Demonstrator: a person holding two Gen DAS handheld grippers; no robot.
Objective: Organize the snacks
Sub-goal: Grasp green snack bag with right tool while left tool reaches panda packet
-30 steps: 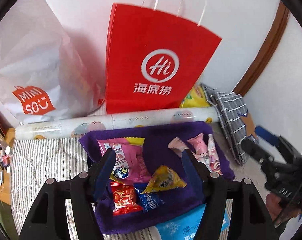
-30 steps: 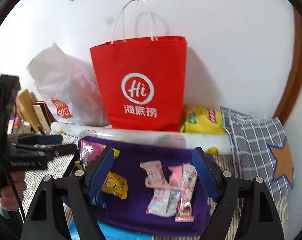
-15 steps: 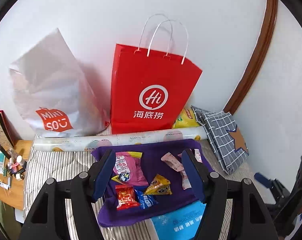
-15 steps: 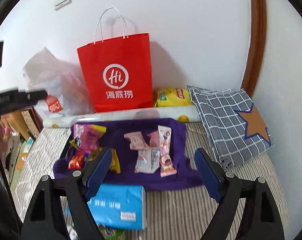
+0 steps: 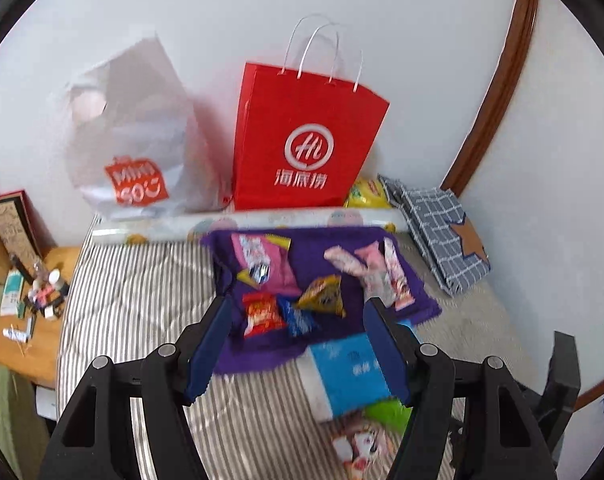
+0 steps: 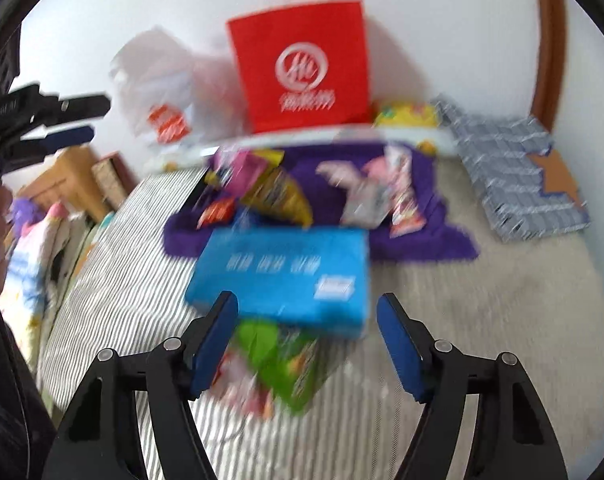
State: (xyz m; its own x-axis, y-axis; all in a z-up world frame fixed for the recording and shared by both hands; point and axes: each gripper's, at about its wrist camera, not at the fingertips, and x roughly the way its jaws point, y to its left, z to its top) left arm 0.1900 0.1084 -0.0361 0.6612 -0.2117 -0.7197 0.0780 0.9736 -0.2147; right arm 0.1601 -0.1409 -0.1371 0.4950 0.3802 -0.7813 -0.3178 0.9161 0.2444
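red bag (image 5: 305,144): 1 | blue pack (image 6: 286,276): 1 | left gripper (image 5: 298,344): released, empty | right gripper (image 6: 307,340): closing, empty

My left gripper (image 5: 298,346) hangs over the striped bedding (image 5: 134,300), blue-padded jaws apart with nothing gripped between them. Ahead lies a purple cloth (image 5: 341,252) strewn with snacks: a pink packet (image 5: 268,262), a small red packet (image 5: 262,314), a blue one (image 5: 300,318) beside it, a yellow triangular pack (image 5: 323,296), and pale pink sachets (image 5: 375,272) to the right. A bright blue soft pack (image 5: 343,376) sits nearer me. Against the wall stand a red paper bag with white handles (image 5: 302,148) and a white plastic bag (image 5: 132,132).
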